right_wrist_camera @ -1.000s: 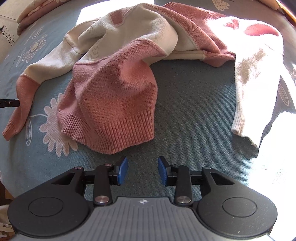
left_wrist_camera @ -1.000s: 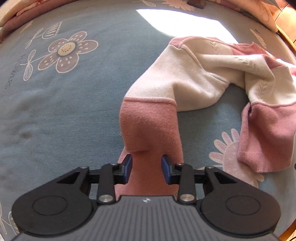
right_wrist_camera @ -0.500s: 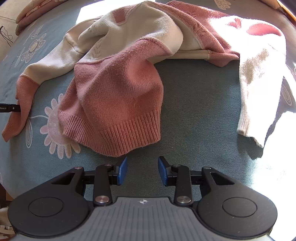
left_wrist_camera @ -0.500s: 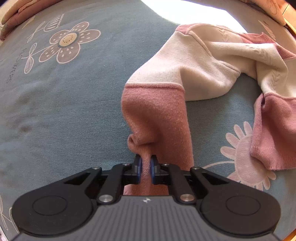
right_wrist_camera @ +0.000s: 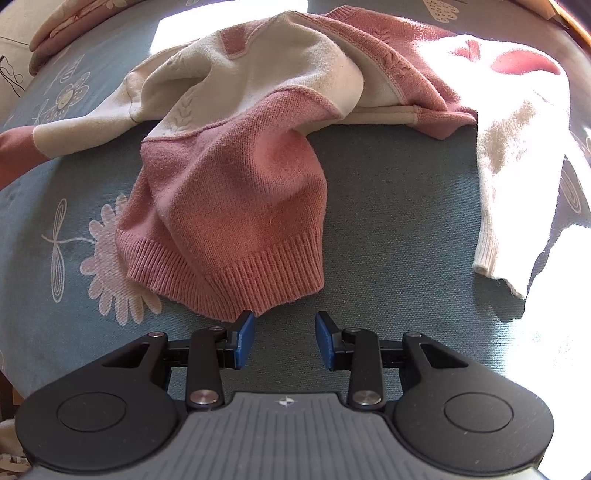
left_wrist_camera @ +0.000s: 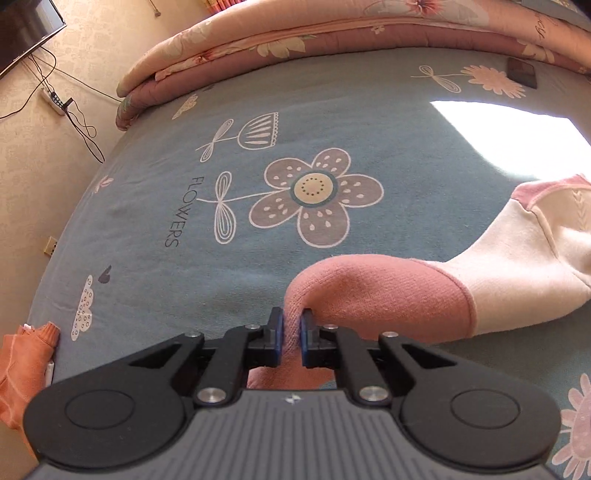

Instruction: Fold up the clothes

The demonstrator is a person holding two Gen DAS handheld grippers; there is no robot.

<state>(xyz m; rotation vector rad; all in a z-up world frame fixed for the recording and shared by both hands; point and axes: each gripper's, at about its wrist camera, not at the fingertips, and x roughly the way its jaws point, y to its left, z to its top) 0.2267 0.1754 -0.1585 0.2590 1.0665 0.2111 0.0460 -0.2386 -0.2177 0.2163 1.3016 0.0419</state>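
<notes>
Pinching the pink cuff (left_wrist_camera: pixel 291 328) between closed pads, the left gripper (left_wrist_camera: pixel 291 338) holds the sleeve off the bed (left_wrist_camera: pixel 184 295), probably to spread it straight before folding. The sweater (right_wrist_camera: pixel 229 192) lies crumpled on the bed. The right gripper (right_wrist_camera: pixel 284 338) hangs open and empty just beside the hem (right_wrist_camera: pixel 236 284), seemingly ready to take it.

A blue bedspread (left_wrist_camera: pixel 155 206) printed with flowers (one labelled FLOWERS) covers the bed, with a folded pink floral quilt (left_wrist_camera: pixel 295 33) along its far edge, a small dark object (left_wrist_camera: pixel 521 72) near that, an orange garment (left_wrist_camera: pixel 22 373) at the bed's side, and cables (left_wrist_camera: pixel 79 122) on the floor.
</notes>
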